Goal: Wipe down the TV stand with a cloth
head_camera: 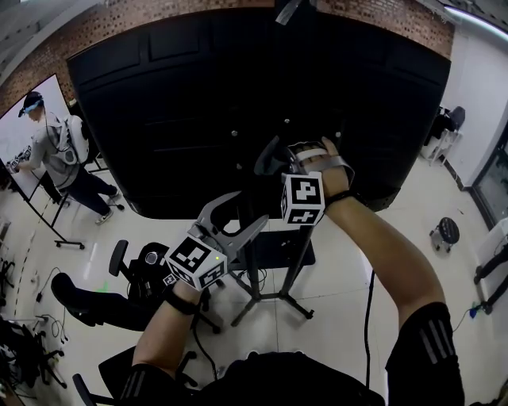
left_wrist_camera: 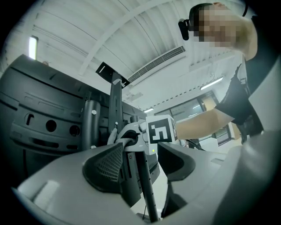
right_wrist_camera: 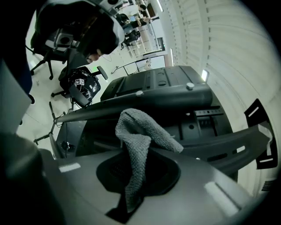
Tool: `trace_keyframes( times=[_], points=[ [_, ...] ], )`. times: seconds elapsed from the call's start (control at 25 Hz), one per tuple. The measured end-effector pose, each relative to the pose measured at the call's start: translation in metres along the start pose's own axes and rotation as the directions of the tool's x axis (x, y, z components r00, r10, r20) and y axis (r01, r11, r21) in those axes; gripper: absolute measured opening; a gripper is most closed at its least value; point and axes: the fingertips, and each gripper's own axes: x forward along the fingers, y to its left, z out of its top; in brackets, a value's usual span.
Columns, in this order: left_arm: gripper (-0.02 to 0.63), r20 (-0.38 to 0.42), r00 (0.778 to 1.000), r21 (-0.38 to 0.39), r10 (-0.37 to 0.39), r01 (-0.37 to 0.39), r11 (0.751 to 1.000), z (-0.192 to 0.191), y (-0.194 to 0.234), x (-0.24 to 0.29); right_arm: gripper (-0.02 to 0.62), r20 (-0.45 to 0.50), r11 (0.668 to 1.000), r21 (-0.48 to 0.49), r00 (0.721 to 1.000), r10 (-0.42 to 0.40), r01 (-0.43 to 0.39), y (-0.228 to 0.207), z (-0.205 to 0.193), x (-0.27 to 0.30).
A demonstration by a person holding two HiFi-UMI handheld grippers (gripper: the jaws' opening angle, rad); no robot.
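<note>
Two grippers, one cloth here: our right gripper (right_wrist_camera: 131, 176) is clamped tight on the grey cloth (right_wrist_camera: 141, 134), near the TV stand (head_camera: 295, 266). Our left gripper (left_wrist_camera: 140, 163) is gaping, holding nothing.

A red brick wall (head_camera: 103, 20) stands above a glossy pale floor (head_camera: 341, 262). At left are a black office chair (head_camera: 87, 301) and a whiteboard (head_camera: 16, 127) with a person (head_camera: 55, 151) beside it, and at right a round stool (head_camera: 447, 231). A strip light (left_wrist_camera: 33, 47) glows on the white ribbed ceiling (left_wrist_camera: 131, 39).
</note>
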Motion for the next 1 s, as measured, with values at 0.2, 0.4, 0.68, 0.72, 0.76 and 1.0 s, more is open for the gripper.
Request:
trace_keyframes(
  times=[0.2, 0.4, 0.68, 0.72, 0.76, 1.0],
  points=[
    [0.272, -0.016, 1.0, -0.029, 0.003, -0.003, 1.0, -0.017, -0.003, -0.006, 0.028, -0.03, 0.999, -0.016, 0.998, 0.048, -0.049, 0.043, -0.003, 0.014],
    [0.272, -0.03, 1.0, -0.045, -0.001, 0.0, 0.999, -0.03, -0.007, -0.011, 0.028, -0.04, 0.996, -0.011, 0.995, 0.09, -0.091, 0.079, -0.004, 0.027],
    [0.272, -0.052, 0.999, -0.058, 0.001, -0.004, 0.998, -0.04, -0.012, -0.017, 0.028, -0.051, 0.99, 0.021, 0.989, 0.142, -0.141, 0.111, -0.007, 0.036],
    [0.272, -0.056, 0.998, -0.059, 0.002, -0.005, 0.998, -0.041, -0.012, -0.017, 0.028, -0.046, 0.989, 0.03, 0.988, 0.149, -0.147, 0.114, -0.007, 0.037],
    [0.272, -0.061, 0.998, -0.061, 0.004, -0.007, 0.998, -0.042, -0.012, -0.018, 0.028, -0.038, 0.988, 0.041, 0.987, 0.153, -0.152, 0.115, -0.006, 0.037],
    [0.272, -0.075, 0.997, -0.071, 0.006, -0.012, 0.997, -0.051, -0.014, -0.017, 0.029, 0.089, 0.973, 0.17, 0.986, 0.141, -0.154, 0.1, 0.007, 0.016]
  ],
)
